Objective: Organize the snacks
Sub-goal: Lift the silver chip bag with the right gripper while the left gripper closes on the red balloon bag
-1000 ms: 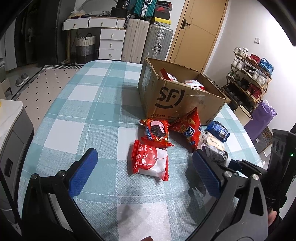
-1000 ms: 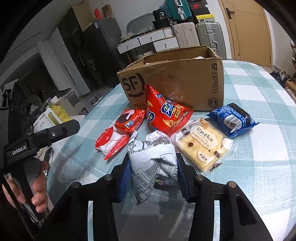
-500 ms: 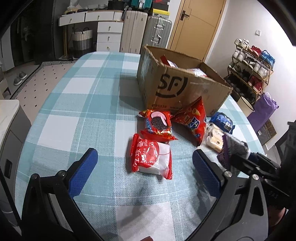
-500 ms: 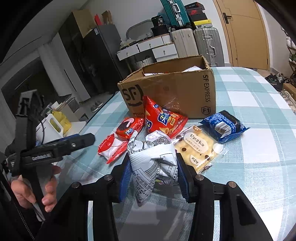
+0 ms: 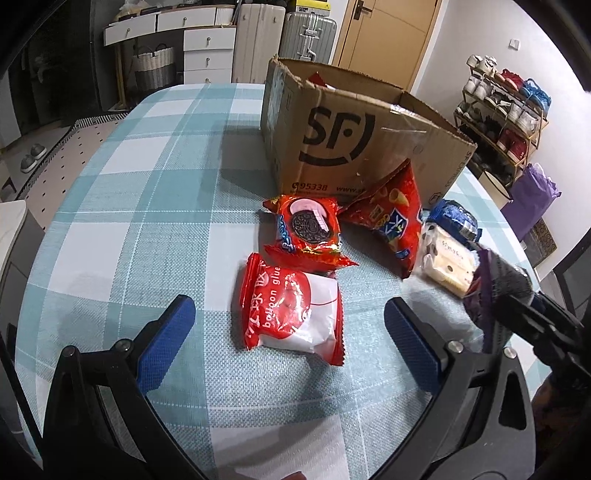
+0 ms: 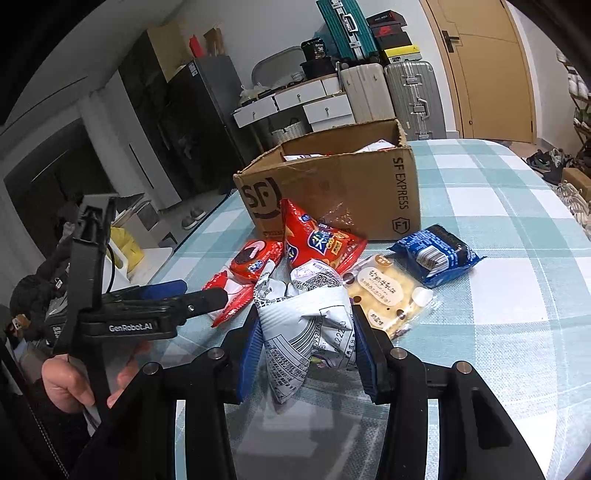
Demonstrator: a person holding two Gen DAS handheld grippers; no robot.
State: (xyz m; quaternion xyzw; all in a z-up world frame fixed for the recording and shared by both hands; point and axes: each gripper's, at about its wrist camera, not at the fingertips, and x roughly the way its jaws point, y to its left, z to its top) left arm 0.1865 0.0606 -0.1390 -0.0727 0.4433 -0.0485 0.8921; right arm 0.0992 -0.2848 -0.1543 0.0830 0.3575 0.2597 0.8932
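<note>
Snack packets lie on the teal checked tablecloth (image 5: 155,206) before the brown cardboard box (image 5: 354,147). My right gripper (image 6: 304,349) squeezes a crumpled white printed packet (image 6: 306,325); my left gripper (image 5: 288,334) gapes wide around the red-and-white balloon-gum bag (image 5: 290,308).

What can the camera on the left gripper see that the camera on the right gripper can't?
Only the left wrist view shows the shoe rack, the purple bag, and the whole front of the red-and-white balloon glue packet.

Only the right wrist view shows the printed back of the white packet squeezed in the right gripper, the person's hand and the teal suitcase.

Both show the SF cardboard box, the cookie packet, the red chip bag, the blue packet and the checked tablecloth.
</note>
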